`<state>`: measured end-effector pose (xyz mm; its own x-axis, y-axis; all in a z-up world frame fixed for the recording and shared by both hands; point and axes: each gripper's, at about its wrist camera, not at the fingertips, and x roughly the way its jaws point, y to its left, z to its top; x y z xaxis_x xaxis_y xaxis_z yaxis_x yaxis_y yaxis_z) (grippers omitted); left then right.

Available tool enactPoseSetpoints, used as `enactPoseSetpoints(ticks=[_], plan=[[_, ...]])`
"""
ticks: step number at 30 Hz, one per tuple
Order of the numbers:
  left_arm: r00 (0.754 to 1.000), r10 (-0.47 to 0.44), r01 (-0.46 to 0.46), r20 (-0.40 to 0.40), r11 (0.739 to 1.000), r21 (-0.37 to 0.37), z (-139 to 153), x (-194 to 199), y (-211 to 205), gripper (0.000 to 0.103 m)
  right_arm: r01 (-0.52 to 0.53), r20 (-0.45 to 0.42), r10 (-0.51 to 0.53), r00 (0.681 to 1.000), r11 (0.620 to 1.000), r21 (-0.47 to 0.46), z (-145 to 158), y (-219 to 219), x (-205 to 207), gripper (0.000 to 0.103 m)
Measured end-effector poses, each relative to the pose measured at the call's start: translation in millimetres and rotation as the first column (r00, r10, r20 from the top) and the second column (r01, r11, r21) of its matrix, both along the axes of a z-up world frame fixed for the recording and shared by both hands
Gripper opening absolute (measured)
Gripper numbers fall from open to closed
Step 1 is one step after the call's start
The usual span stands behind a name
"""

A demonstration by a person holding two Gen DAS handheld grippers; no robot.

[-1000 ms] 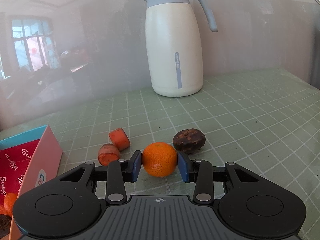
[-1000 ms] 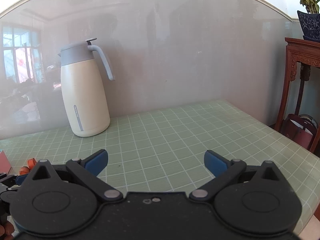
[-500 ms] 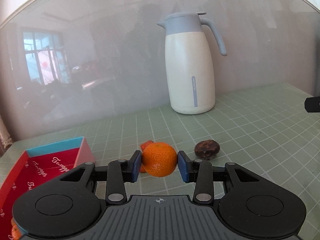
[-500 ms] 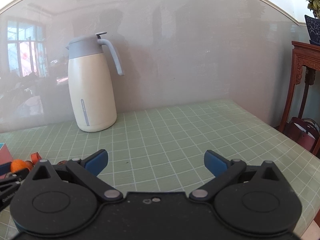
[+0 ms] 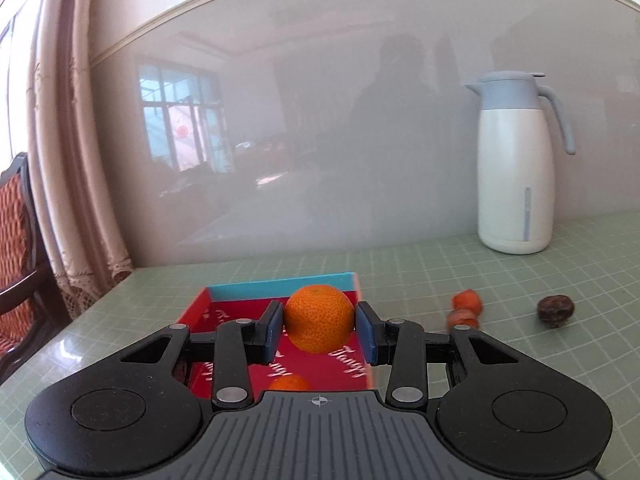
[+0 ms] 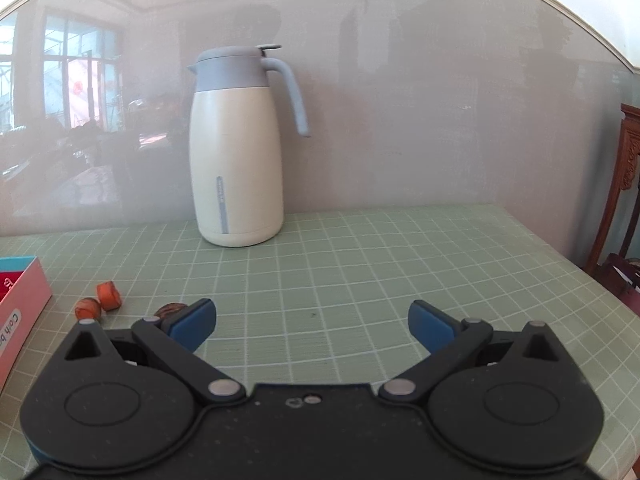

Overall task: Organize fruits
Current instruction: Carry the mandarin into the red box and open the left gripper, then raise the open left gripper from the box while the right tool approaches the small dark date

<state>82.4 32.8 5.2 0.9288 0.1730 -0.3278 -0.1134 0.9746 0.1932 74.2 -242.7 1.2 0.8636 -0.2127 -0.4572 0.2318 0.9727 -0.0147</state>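
My left gripper (image 5: 319, 330) is shut on an orange mandarin (image 5: 319, 317) and holds it above the red box (image 5: 340, 364) with a blue far rim. Another mandarin (image 5: 289, 383) lies inside the box. Two red-orange carrot pieces (image 5: 466, 307) and a dark brown fruit (image 5: 556, 310) lie on the table to the right of the box. My right gripper (image 6: 312, 326) is open and empty above the table. In the right wrist view the carrot pieces (image 6: 99, 301) lie left of it, the dark fruit (image 6: 170, 312) peeks behind its left finger, and the box's pink side (image 6: 20, 304) is at the far left.
A white thermos jug with a grey-blue lid (image 5: 519, 164) stands at the back by the glossy wall; it also shows in the right wrist view (image 6: 236, 148). A green checked cloth (image 6: 380, 264) covers the table. A chair (image 5: 18, 248) stands off the left edge, wooden furniture (image 6: 628, 200) off the right.
My left gripper carried the mandarin up off the table and leftward to above the red box. My right gripper has turned left, staying open.
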Motion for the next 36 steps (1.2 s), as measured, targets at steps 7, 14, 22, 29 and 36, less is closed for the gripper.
enactPoseSetpoints(ticks=[7, 14, 22, 29, 36], plan=[[0.989, 0.125, -0.13, -0.078, 0.989, -0.065, -10, 18, 46, 0.039, -0.049, -0.013, 0.048, 0.999, 0.999, -0.017, -2, 24, 9, 0.103], [0.976, 0.185, -0.198, -0.114, 0.974, -0.109, -17, 24, 67, 0.039, -0.075, -0.027, 0.074, 0.997, 0.997, -0.035, -6, 37, 12, 0.103], [0.956, 0.225, -0.254, -0.189, 0.956, -0.148, -26, 30, 79, 0.04, -0.073, -0.035, 0.071, 0.997, 0.997, -0.039, -8, 43, 16, 0.103], [0.949, 0.256, -0.282, -0.182, 0.95, -0.136, -25, 25, 83, 0.04, -0.096, -0.044, 0.094, 0.995, 0.994, -0.044, -11, 56, 20, 0.103], [0.962, 0.242, -0.261, -0.126, 0.951, -0.164, -14, 8, 91, 0.056, -0.115, -0.055, 0.112, 0.992, 0.992, -0.049, -14, 68, 27, 0.103]])
